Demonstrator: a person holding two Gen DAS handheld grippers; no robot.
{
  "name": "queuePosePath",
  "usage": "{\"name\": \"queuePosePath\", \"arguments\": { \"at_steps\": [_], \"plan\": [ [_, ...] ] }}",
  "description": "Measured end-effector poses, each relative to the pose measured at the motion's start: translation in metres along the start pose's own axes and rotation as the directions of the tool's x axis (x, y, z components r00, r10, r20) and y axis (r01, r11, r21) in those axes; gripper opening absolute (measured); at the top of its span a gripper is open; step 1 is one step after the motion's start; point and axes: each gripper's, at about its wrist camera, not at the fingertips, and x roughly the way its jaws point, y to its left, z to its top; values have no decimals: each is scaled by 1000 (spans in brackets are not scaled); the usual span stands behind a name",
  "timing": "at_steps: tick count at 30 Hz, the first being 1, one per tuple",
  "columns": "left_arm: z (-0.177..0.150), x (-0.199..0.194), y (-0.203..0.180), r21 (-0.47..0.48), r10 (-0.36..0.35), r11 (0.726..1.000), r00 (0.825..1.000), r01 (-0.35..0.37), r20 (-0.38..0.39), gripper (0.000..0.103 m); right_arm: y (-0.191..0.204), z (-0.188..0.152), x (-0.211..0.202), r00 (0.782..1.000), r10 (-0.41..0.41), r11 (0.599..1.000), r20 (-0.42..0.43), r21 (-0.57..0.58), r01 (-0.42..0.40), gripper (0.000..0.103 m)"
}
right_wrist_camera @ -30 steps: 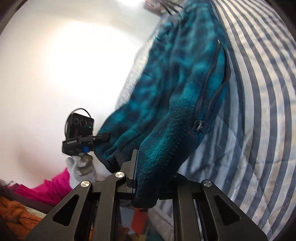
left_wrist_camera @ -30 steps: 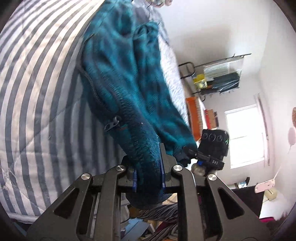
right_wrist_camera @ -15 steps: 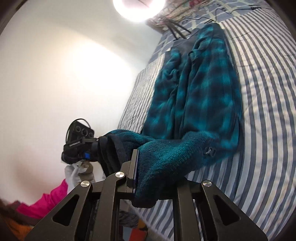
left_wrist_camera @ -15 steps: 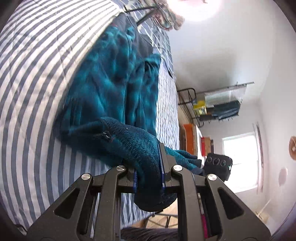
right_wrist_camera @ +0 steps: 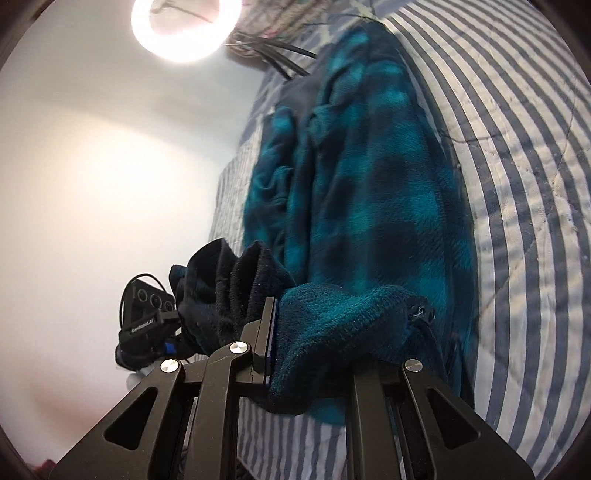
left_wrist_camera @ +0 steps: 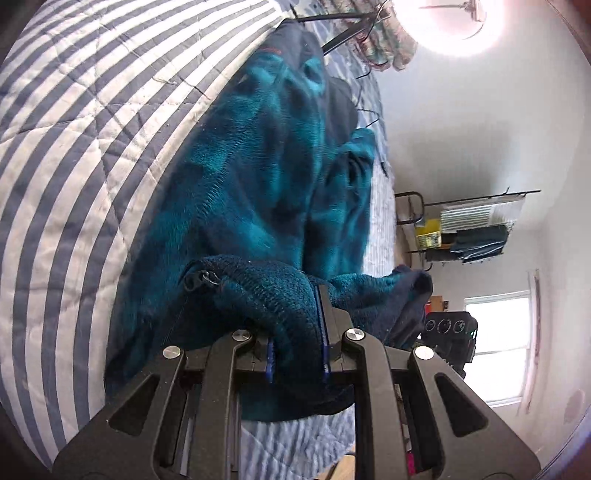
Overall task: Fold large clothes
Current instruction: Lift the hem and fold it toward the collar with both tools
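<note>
A teal and dark plaid fleece jacket [left_wrist_camera: 266, 177] [right_wrist_camera: 373, 192] lies lengthwise on the striped bed. Its near hem is lifted and doubled back over the body. My left gripper [left_wrist_camera: 297, 354] is shut on one corner of that hem, beside the zipper pull [left_wrist_camera: 207, 278]. My right gripper [right_wrist_camera: 310, 343] is shut on the other hem corner, fleece bulging over its fingers, with a zipper pull [right_wrist_camera: 421, 312] beside it. Each view shows the other gripper's camera block [left_wrist_camera: 448, 332] [right_wrist_camera: 147, 314] holding the far end of the hem. The right gripper's right finger is hidden under fleece.
The blue and white striped quilt [left_wrist_camera: 66, 155] [right_wrist_camera: 535, 184] covers the bed. A ring light [right_wrist_camera: 184, 29] and black stand legs [left_wrist_camera: 332, 22] stand at the far end. A metal rack with folded items [left_wrist_camera: 469, 229] and a window [left_wrist_camera: 495, 332] are across the room.
Both grippers have carried the hem forward over the jacket toward its collar end. The garment went from hanging stretched off the bed's edge to lying flat with the hem folded over it.
</note>
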Motion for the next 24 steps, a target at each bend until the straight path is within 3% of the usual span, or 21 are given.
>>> {"name": "queuePosePath", "arguments": {
  "at_steps": [7, 10, 12, 16, 18, 20, 21, 24],
  "plan": [
    [10, 21, 13, -16, 8, 1000, 1000, -9, -23, 18, -29, 9, 19, 1000, 18, 995, -15, 96, -17, 14],
    [15, 20, 21, -80, -34, 996, 998, 30, -53, 23, -33, 8, 13, 999, 42, 990, -29, 133, -38, 16],
    [18, 15, 28, -152, -103, 984, 992, 92, -68, 36, -36, 7, 7, 997, 72, 984, -31, 165, -66, 19],
    [23, 3, 34, -228, -207, 955, 977, 192, -44, 52, -44, 8, -12, 989, 142, 959, -44, 252, -127, 27],
    [24, -1, 34, -230, -219, 951, 975, 204, -39, 57, -49, 9, -19, 982, 186, 939, -32, 301, -168, 34],
    [25, -6, 33, -237, -230, 947, 973, 216, -34, 60, -52, 9, -30, 972, 236, 917, 8, 330, -225, 72],
    [24, -11, 33, -238, -234, 946, 972, 221, -27, 63, -51, 10, -42, 972, 234, 918, 35, 320, -233, 77],
    [29, -28, 31, -232, -257, 940, 966, 251, 5, 71, -42, 14, -74, 976, 193, 948, 98, 237, -211, 78]
  ]
}}
